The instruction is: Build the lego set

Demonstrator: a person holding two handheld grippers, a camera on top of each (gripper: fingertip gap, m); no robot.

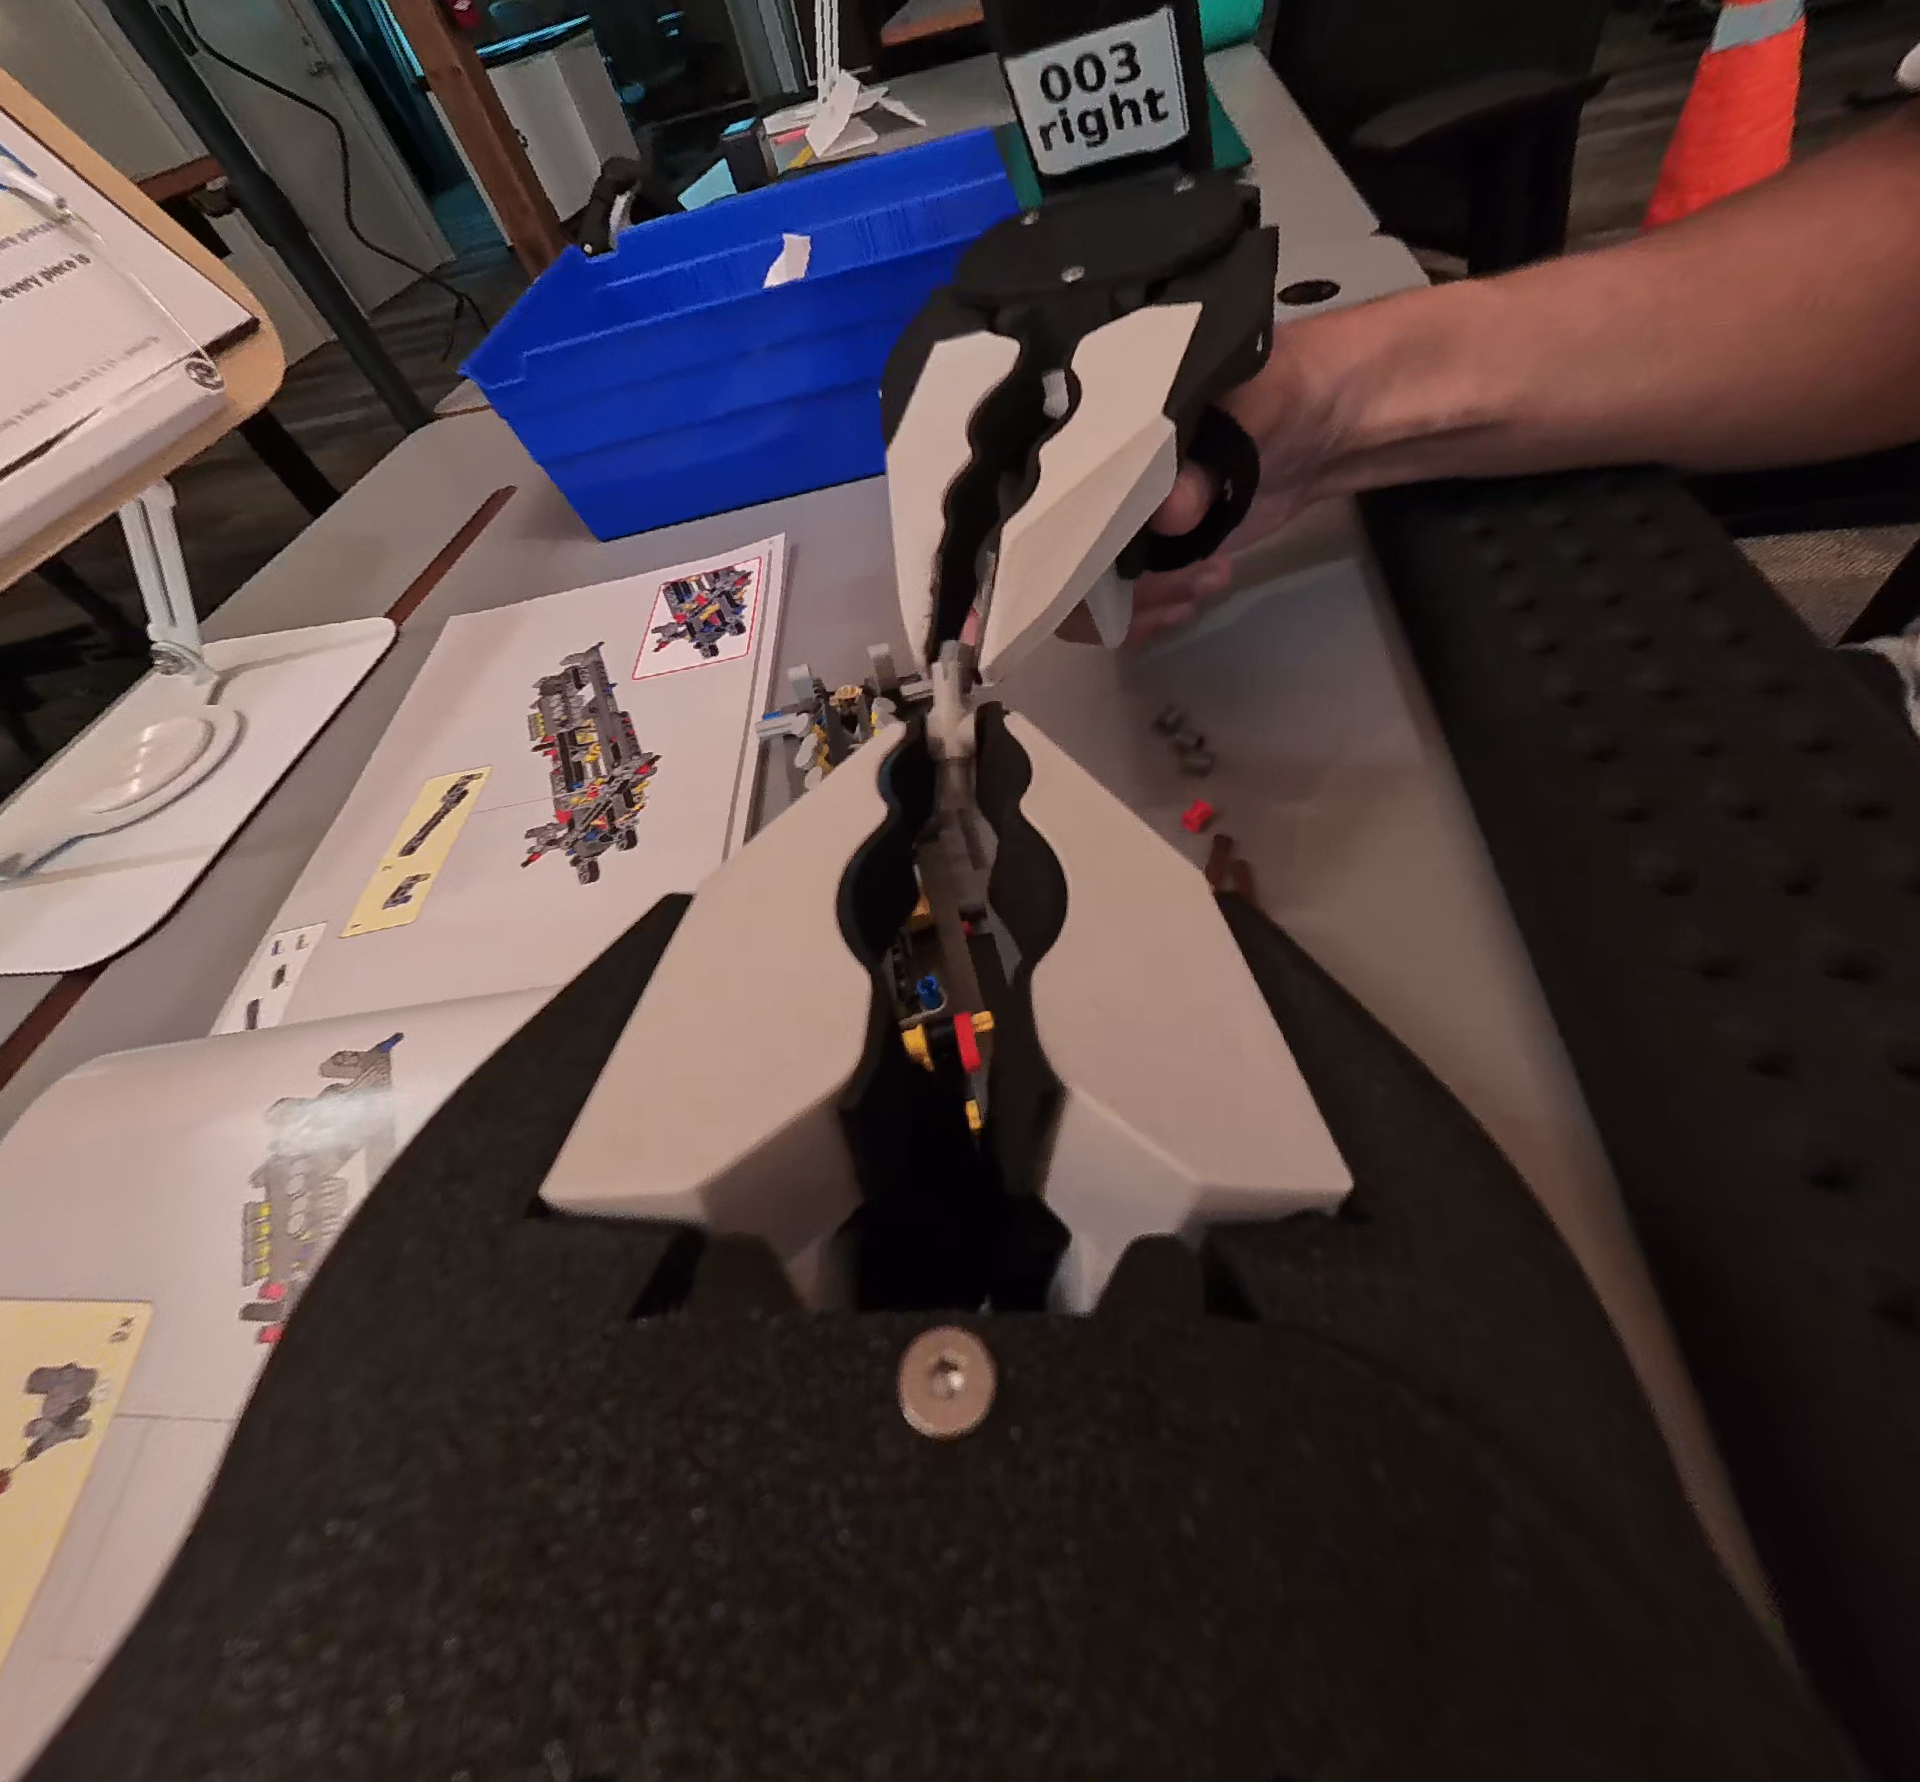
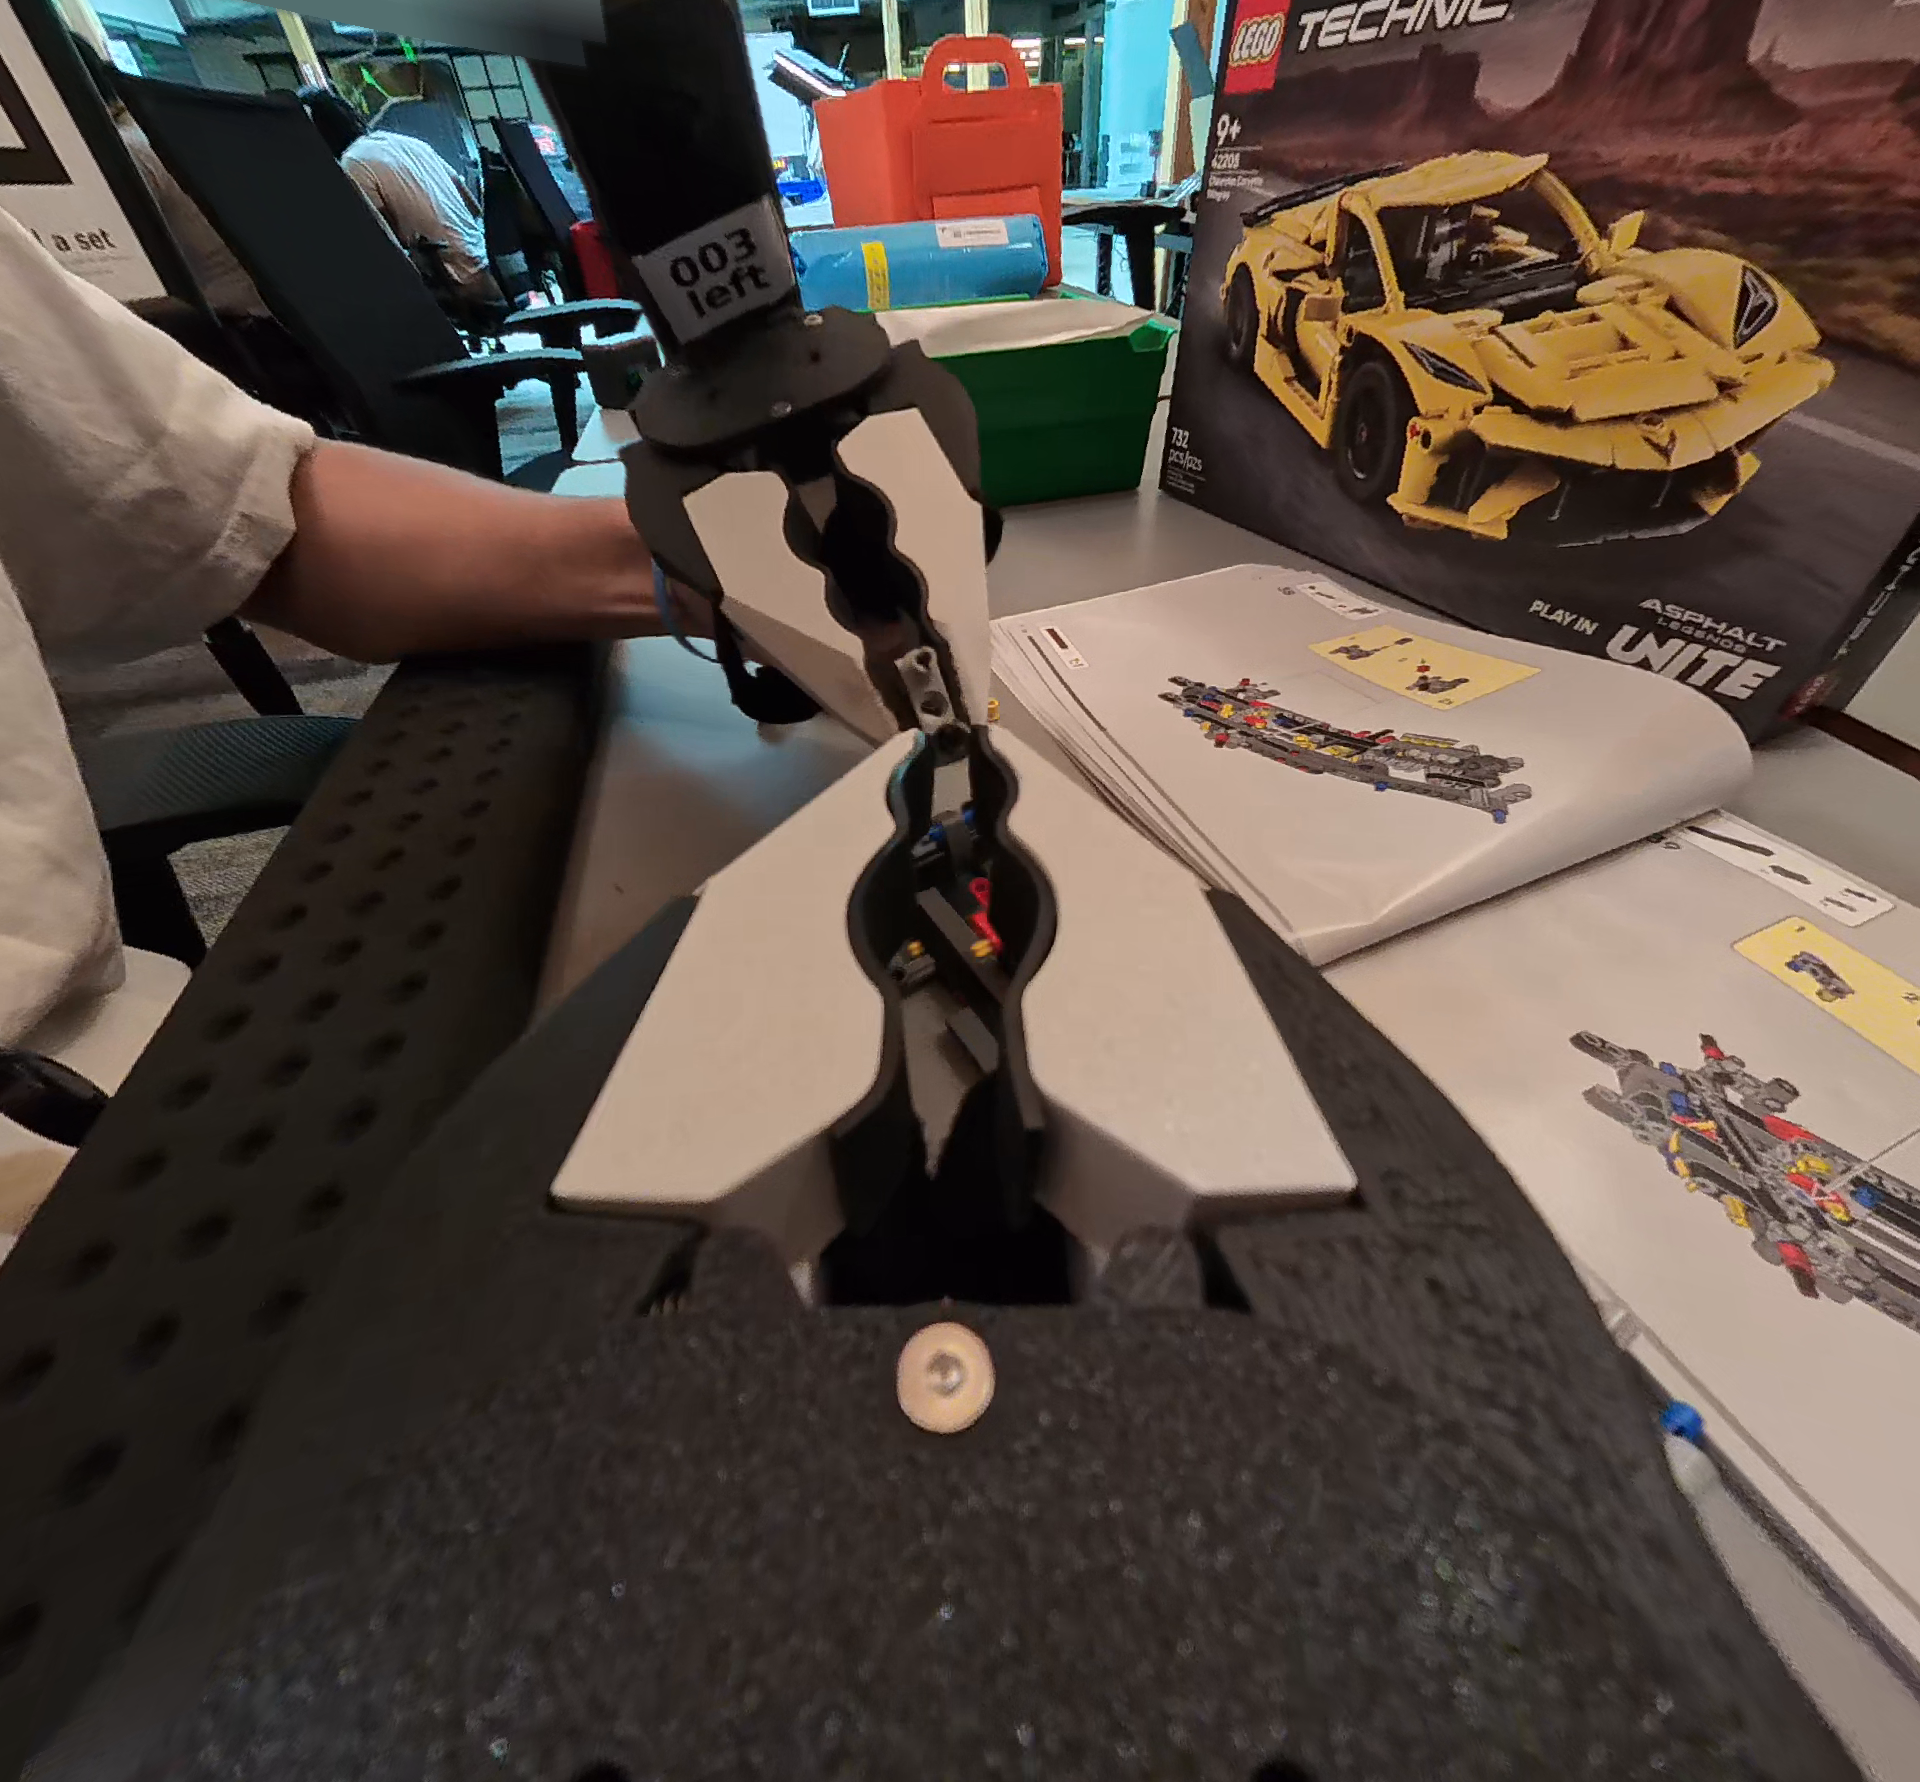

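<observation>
2 hand-held grippers (image 1: 951,730) (image 2: 940,745) pinch 1 lego chassis (image 1: 951,922).

The right tongs (image 2: 951,745) are closed on the dark lego assembly (image 2: 961,911), which runs back between their 2 fingers. Opposite, the left tongs (image 2: 930,693) pinch a grey holed beam (image 2: 927,683) at the same spot, tip to tip. An open instruction booklet (image 2: 1382,756) lies on the desk (image 2: 1081,537), beside the set's box (image 2: 1538,278) showing a yellow car.
</observation>
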